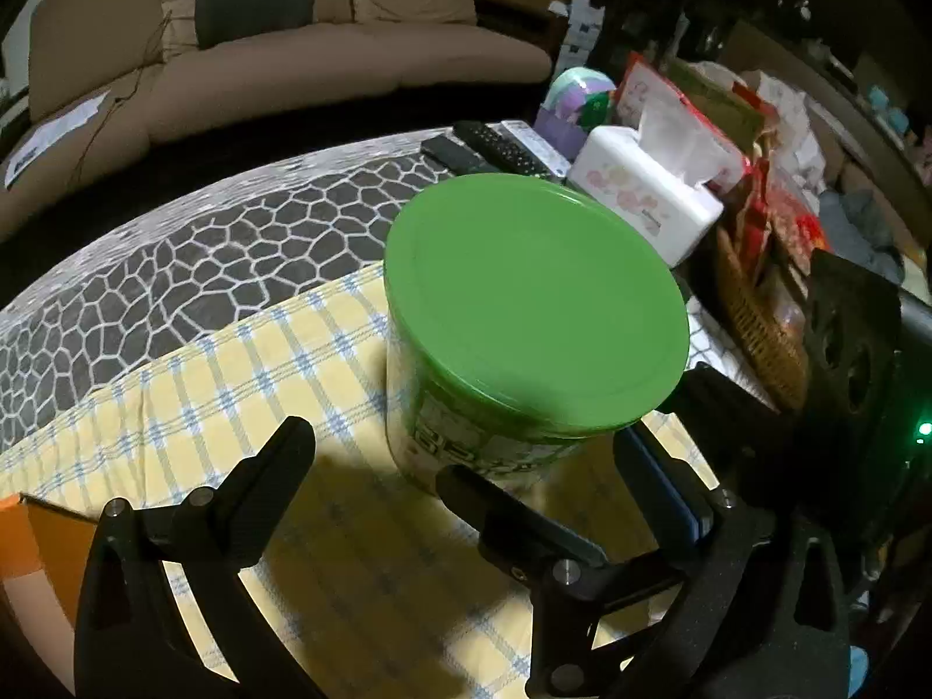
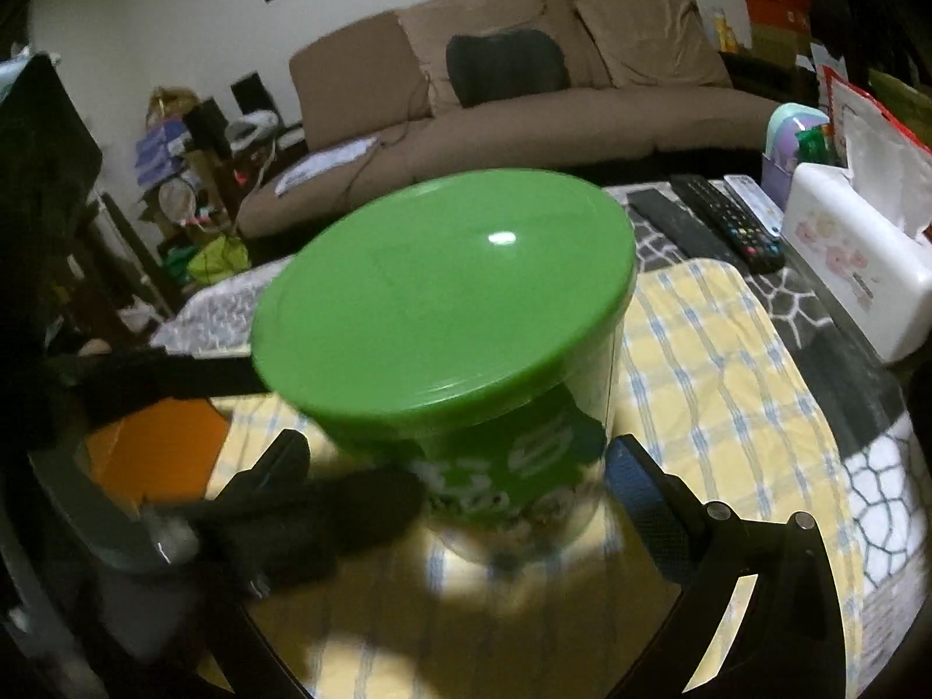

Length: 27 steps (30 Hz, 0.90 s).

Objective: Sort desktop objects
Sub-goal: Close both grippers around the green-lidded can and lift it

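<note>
A round can with a green lid (image 1: 536, 303) (image 2: 448, 285) stands on a yellow checked cloth (image 1: 262, 378) (image 2: 716, 361). My left gripper (image 1: 466, 437) is open with the can's lower body between its fingertips; its left finger stays clear of the can wall. My right gripper (image 2: 454, 448) is also open and straddles the can from another side, its blue-padded finger close against the wall. Each view shows a dark finger of the other gripper crossing in front of the can's base. The right wrist view is blurred, so I cannot make out contact.
A white tissue box (image 1: 646, 198) (image 2: 856, 268) and black remotes (image 1: 495, 148) (image 2: 722, 221) lie beyond the can. A wicker basket (image 1: 757, 320) of packets sits to its right. An orange box (image 1: 23, 536) (image 2: 157, 448) is at the near left. A brown sofa (image 2: 524, 110) stands behind the table.
</note>
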{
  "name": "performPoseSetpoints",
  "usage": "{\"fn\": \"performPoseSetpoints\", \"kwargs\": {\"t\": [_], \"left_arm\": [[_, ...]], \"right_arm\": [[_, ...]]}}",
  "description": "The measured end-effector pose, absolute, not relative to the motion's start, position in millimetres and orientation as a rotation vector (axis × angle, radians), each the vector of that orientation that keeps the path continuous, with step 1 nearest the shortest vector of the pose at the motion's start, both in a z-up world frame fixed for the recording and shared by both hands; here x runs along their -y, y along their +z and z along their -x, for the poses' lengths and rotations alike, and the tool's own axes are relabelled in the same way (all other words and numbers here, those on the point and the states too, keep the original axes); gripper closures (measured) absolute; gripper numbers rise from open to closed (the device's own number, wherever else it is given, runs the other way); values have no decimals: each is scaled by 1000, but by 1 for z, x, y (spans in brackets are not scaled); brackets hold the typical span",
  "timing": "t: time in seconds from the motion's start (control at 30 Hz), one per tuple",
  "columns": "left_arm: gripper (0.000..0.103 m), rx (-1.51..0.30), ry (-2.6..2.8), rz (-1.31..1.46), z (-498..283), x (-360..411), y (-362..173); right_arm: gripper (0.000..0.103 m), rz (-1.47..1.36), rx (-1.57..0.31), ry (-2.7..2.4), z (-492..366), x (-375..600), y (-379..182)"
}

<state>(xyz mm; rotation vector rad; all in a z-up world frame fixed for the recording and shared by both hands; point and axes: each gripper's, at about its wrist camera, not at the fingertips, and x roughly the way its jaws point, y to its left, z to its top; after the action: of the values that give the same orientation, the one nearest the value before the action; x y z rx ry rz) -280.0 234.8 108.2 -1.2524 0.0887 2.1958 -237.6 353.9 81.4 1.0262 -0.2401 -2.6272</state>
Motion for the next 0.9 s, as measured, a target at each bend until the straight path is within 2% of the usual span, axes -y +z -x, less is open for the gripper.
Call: {"fn": "performPoseSetpoints", "kwargs": {"t": [0.43,0.63,0.9], "left_arm": [[0,-335,2051,1133,296,-270,100],[1,-304,2034,1151,304,-276,88],[4,-290,2088,1097,301,-277,88]], "right_arm": [[0,-891,257,-2595,250,-367,66],[0,-837,203,-2620,256,-364,61],[0,-839,230,-2620,260,-367,59]]}}
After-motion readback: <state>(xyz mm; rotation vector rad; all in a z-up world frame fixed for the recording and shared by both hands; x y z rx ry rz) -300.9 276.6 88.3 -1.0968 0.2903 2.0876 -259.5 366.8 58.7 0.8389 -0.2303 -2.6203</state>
